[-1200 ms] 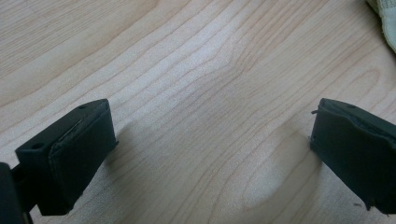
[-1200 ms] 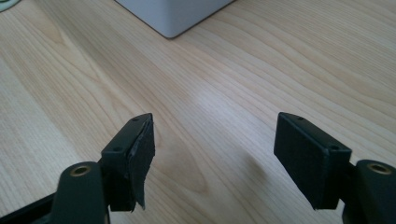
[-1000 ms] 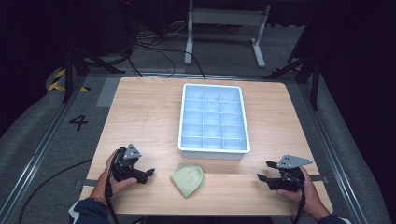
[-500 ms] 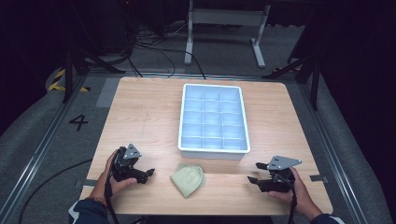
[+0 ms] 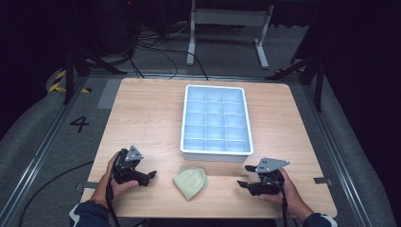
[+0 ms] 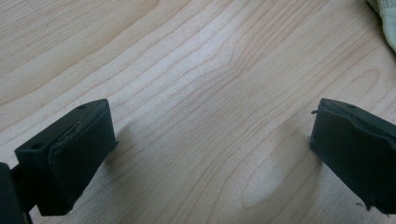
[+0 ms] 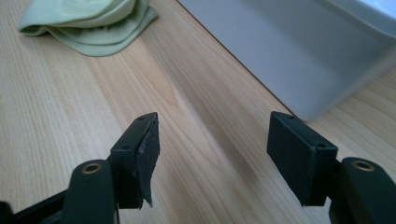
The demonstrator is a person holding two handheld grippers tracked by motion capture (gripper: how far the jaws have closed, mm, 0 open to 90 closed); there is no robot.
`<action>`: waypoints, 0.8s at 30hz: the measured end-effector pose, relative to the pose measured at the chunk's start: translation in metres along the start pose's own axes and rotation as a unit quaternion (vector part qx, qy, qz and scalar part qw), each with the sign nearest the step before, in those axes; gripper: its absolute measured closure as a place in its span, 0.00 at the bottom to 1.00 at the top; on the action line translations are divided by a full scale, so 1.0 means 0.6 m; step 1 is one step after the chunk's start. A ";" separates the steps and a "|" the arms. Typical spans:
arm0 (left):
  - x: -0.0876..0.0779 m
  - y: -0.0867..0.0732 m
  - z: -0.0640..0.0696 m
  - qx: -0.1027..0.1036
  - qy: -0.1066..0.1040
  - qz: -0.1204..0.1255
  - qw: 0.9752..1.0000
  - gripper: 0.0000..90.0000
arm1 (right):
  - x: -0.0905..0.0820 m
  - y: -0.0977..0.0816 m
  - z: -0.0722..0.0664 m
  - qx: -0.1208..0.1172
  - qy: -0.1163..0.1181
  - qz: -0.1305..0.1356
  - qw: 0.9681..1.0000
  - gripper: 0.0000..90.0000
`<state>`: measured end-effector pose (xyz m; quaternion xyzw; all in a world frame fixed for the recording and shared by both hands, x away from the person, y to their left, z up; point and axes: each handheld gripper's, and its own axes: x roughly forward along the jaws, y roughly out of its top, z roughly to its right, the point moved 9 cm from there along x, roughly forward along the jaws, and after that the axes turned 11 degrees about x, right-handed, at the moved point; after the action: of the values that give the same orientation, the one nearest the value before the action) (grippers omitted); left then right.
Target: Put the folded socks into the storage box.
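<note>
A folded pale green cloth (image 5: pixel 190 181) lies on the wooden table near its front edge, between my two grippers. My left gripper (image 5: pixel 150 177) rests low at the front left, pointing at the cloth, its jaws wide apart over bare wood (image 6: pixel 212 135). A corner of the cloth (image 6: pixel 386 18) peeks in at the top right of the left gripper view. My right gripper (image 5: pixel 244 176) sits at the front right, open and empty, facing left toward the cloth (image 7: pixel 91 23). In the right gripper view (image 7: pixel 212 144) the cloth lies ahead on the left.
A white tray (image 5: pixel 216 152) divided into several compartments stands mid-table just behind the cloth; its side wall (image 7: pixel 299 56) is close ahead on the right in the right gripper view. Beyond the table are dark floor, cables and a metal stand (image 5: pixel 227 19).
My right gripper has slid left along the table's front edge toward the cloth. The left gripper, the cloth and the tray have stayed put.
</note>
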<state>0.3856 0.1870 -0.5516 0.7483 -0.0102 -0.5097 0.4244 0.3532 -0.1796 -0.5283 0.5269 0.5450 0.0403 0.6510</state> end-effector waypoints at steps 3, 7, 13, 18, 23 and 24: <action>0.000 0.000 0.000 0.001 0.000 -0.001 1.000 0.00 | 0.007 0.006 -0.011 -0.007 0.008 0.002 1.000 0.39; 0.000 0.000 0.000 0.000 0.000 0.000 1.000 0.00 | 0.025 0.020 -0.035 -0.022 0.020 0.000 1.000 0.40; 0.000 0.000 0.000 0.000 0.000 0.001 1.000 0.00 | 0.042 0.036 -0.057 -0.035 0.028 0.006 0.999 0.40; 0.000 0.000 0.000 0.000 0.000 -0.001 1.000 0.00 | 0.060 0.049 -0.074 -0.038 0.038 0.009 0.999 0.40; 0.000 0.000 0.000 0.000 0.001 -0.001 1.000 0.00 | 0.078 0.071 -0.094 -0.038 0.047 0.017 0.998 0.40; 0.000 0.000 0.000 0.000 0.000 0.000 1.000 0.00 | 0.081 0.075 -0.099 -0.038 0.051 0.020 0.998 0.40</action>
<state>0.3856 0.1870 -0.5516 0.7483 -0.0102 -0.5098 0.4243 0.3516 -0.0908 -0.5189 0.5098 0.5650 0.1012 0.6408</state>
